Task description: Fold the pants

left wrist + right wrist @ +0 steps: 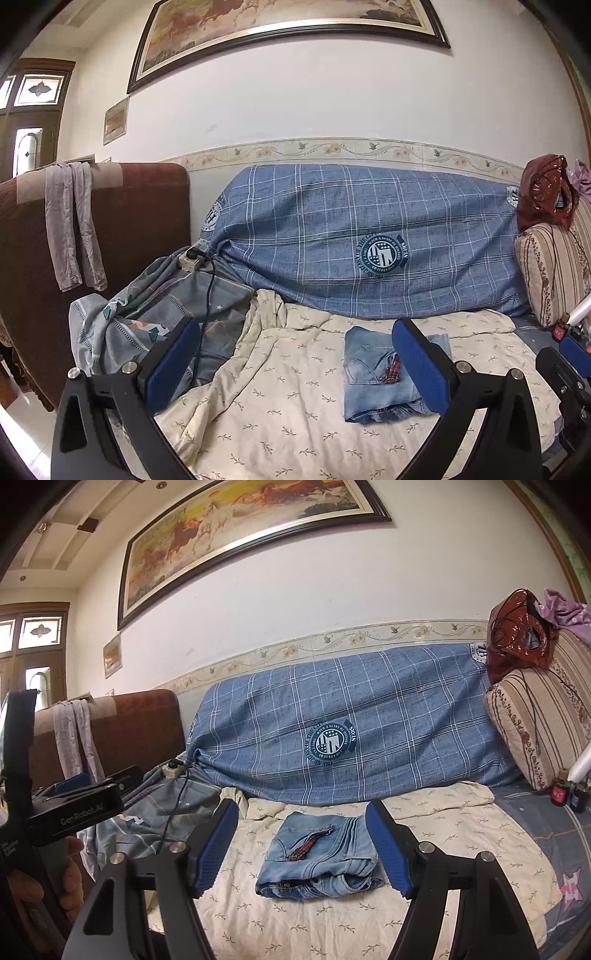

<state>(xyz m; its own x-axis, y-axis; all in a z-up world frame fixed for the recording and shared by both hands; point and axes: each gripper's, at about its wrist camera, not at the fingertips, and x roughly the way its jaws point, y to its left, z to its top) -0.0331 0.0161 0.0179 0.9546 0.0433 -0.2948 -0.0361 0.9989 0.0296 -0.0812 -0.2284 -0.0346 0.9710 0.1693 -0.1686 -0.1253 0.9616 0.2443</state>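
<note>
Jeans (317,856) sit folded into a compact square in the middle of the cream sheet (461,834), in front of the blue plaid bolster (369,716); fold looks done to me. Right tongs (303,849) wide apart, nothing between the pads, raised in front of the bundle and clear of it. Left tongs (295,362) also spread wide and empty, off to the bundle's left; its right finger overlaps the jeans in the left wrist view, but I read that as sightline only, not contact. Risks: the open front edge shows loose layered denim, so a pad dipping low on the way out could catch a layer and flip the stack open. The plaid patch (310,843) on top sticks up a bit and could snag too. Sheet is rumpled and loose; dragging a finger over it would shift the bundle with it. Black cord (207,295) from the power strip (192,258) runs down near the left tongs' left finger, so a swing that way could hook it and yank the strip. Small bottles (569,794) at the right edge could tip on a wide right-hand sweep. Writing: "GenRobot.AI" on the left unit's body (83,814), as seen from the right wrist camera. Bolster crest (330,744) reads "WITH A SENSE OF HONOR" upside down; the ring text is too small to read.
</note>
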